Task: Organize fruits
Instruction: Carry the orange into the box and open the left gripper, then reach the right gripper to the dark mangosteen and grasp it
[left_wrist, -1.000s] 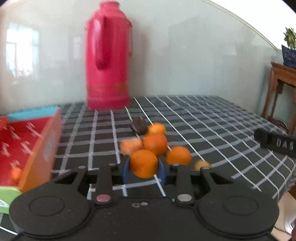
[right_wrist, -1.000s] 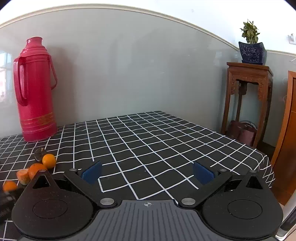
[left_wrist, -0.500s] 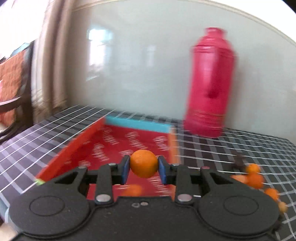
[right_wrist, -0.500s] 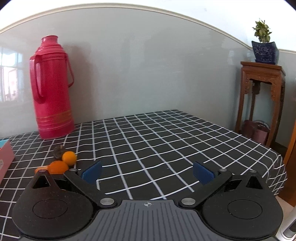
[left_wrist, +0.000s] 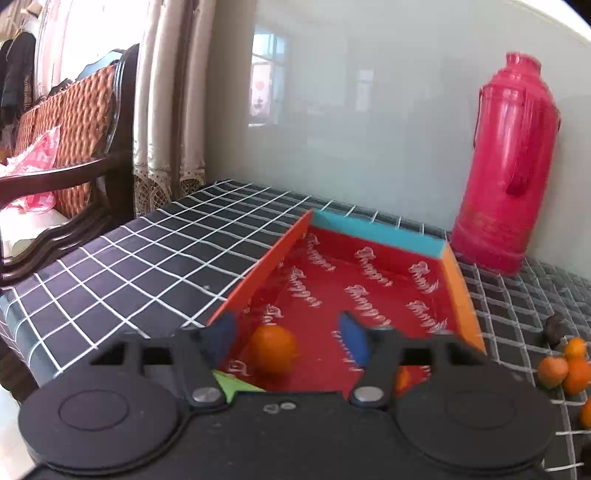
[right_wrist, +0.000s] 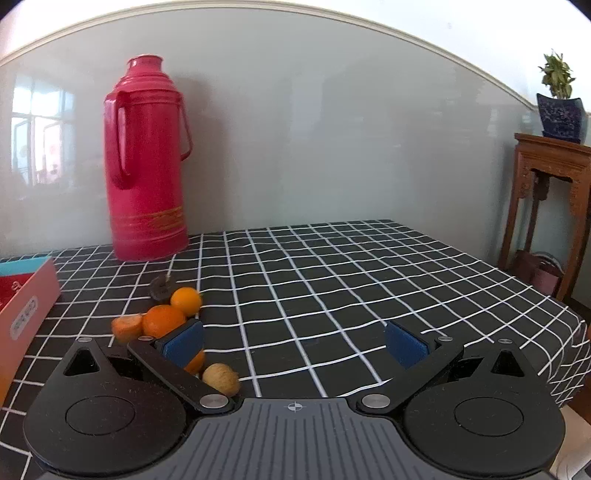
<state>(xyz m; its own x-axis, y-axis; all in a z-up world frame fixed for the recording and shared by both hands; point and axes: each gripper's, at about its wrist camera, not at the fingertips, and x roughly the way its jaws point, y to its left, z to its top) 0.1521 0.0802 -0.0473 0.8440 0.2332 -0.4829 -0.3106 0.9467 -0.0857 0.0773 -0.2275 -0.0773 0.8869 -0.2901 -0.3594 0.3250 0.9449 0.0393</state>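
In the left wrist view my left gripper (left_wrist: 286, 338) is open over the near end of a shallow red box (left_wrist: 373, 258) with a blue far wall. An orange (left_wrist: 273, 349) lies in the box between the fingers, free of the pads. Another orange (left_wrist: 402, 378) shows in the box behind the right finger. More oranges (left_wrist: 565, 367) lie on the cloth to the right. In the right wrist view my right gripper (right_wrist: 295, 341) is open and empty, with a pile of oranges (right_wrist: 164, 319), a carrot piece (right_wrist: 127, 326) and a walnut (right_wrist: 221, 376) by its left finger.
A tall red thermos (right_wrist: 146, 162) stands at the wall behind the pile, right of the box (right_wrist: 26, 295). A dark small fruit (right_wrist: 162, 286) lies behind the oranges. A wooden chair (left_wrist: 66, 140) stands left of the table, a wooden stand (right_wrist: 550, 195) with a plant at right.
My left gripper swung left from the pile to over the box, opened, and the orange dropped into the box. My right gripper shifted left toward the fruit pile, still open.
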